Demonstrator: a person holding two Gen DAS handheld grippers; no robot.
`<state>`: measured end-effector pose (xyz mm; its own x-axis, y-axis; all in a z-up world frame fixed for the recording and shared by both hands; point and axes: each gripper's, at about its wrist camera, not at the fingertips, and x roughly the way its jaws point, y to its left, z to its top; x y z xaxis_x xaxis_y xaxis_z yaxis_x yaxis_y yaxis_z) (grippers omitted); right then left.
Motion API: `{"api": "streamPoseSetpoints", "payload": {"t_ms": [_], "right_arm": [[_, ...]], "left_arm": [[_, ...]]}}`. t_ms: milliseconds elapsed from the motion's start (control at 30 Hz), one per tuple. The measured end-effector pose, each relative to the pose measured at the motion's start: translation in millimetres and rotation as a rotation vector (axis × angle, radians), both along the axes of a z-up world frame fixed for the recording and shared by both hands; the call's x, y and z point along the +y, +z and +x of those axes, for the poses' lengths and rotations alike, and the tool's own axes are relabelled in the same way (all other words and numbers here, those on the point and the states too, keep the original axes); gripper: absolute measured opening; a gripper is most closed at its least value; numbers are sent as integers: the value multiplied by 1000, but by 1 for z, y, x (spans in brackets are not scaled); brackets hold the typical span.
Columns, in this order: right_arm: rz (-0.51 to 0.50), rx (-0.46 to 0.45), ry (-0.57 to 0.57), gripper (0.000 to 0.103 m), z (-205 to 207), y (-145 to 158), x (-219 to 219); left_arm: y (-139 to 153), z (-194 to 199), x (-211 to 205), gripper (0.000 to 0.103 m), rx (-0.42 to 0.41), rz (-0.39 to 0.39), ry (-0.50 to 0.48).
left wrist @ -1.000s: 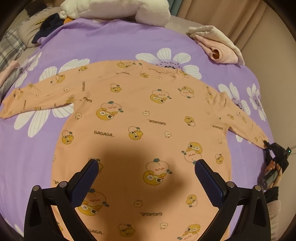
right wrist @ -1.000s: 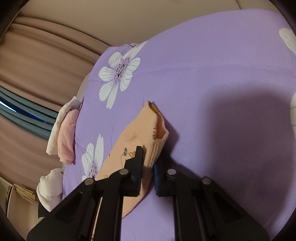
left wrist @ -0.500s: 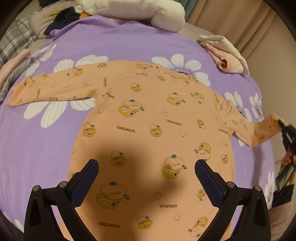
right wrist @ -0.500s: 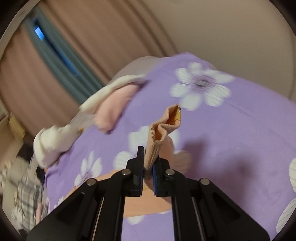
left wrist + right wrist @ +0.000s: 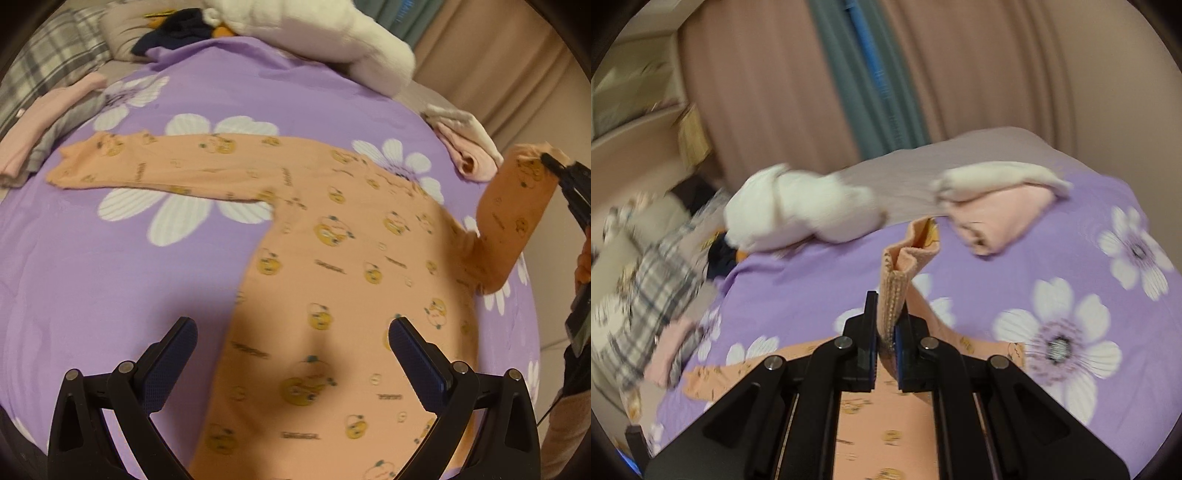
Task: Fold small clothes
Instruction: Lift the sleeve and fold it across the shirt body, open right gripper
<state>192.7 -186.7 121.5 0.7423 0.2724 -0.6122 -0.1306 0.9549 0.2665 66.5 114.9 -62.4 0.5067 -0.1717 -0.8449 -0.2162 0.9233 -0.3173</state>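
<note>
right fingers pinch cuff | left fingers spread | peach shirt flat, sleeve raised

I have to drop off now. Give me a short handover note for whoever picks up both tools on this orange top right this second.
Right tool: shut on the ribbed cuff of one sleeve, held up off the bed.
Left tool: open, empty, hovering over the hem end of the orange top.
The top lies spread flat on the purple flowered bedspread; the other sleeve lies stretched out flat to the side. A folded pink and white garment sits at the far edge.
Done: nothing folded yet; one sleeve lifted.
Left: probably lay the lifted sleeve across the body, fold in the other sleeve, then fold the body.
</note>
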Motion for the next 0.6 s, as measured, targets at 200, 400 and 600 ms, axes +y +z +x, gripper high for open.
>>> {"api": "streamPoseSetpoints", "payload": {"t_ms": [200,400,600], "right_arm": [[-197,43,123,8,10,-42,93],[-379,127,262,9,-5,-112,167],[-506,189,386,23,-19,-165,209]], "left_arm": [[-5,-6,30,102,7,-5,60],[-11,-6,51,102,16,-12,110],[-13,4,56,102,2,-38,117]]}}
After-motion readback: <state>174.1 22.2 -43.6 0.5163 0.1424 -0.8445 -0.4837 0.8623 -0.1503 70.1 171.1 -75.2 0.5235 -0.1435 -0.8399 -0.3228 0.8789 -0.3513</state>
